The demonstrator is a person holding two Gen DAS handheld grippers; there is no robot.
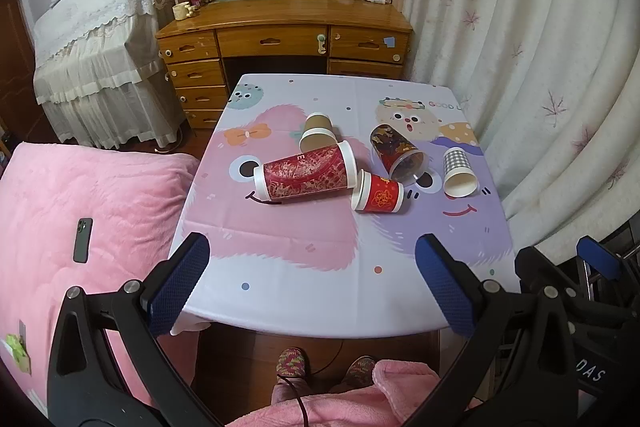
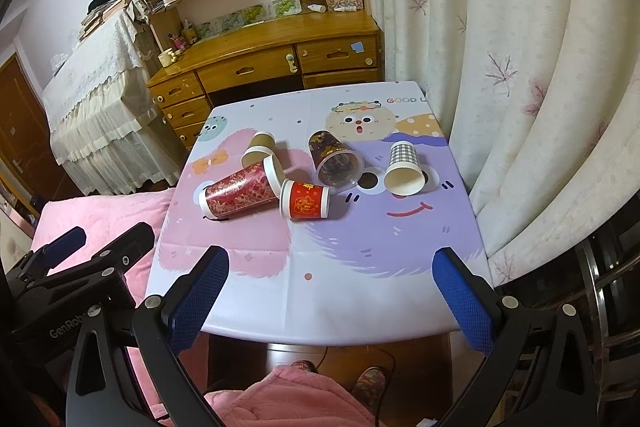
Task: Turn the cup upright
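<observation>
Several cups lie on their sides on the cartoon-print table (image 1: pixel 320 267) (image 2: pixel 320 287): a tall red patterned cup (image 1: pixel 306 173) (image 2: pixel 240 193), a small red cup (image 1: pixel 378 197) (image 2: pixel 306 205), a brown cup (image 1: pixel 316 133) (image 2: pixel 258 149), a dark clear cup (image 1: pixel 398 153) (image 2: pixel 336 161) and a checked white cup (image 1: pixel 460 171) (image 2: pixel 404 167). My left gripper (image 1: pixel 312 283) is open and empty over the table's near edge. My right gripper (image 2: pixel 330 291) is open and empty beside it, also at the near edge, short of the cups.
A pink bed (image 1: pixel 80 219) with a phone (image 1: pixel 83 240) lies left of the table. A wooden desk (image 1: pixel 284 39) stands behind it. Curtains (image 1: pixel 520 67) hang on the right. The person's slippered feet (image 1: pixel 292 363) are under the near edge.
</observation>
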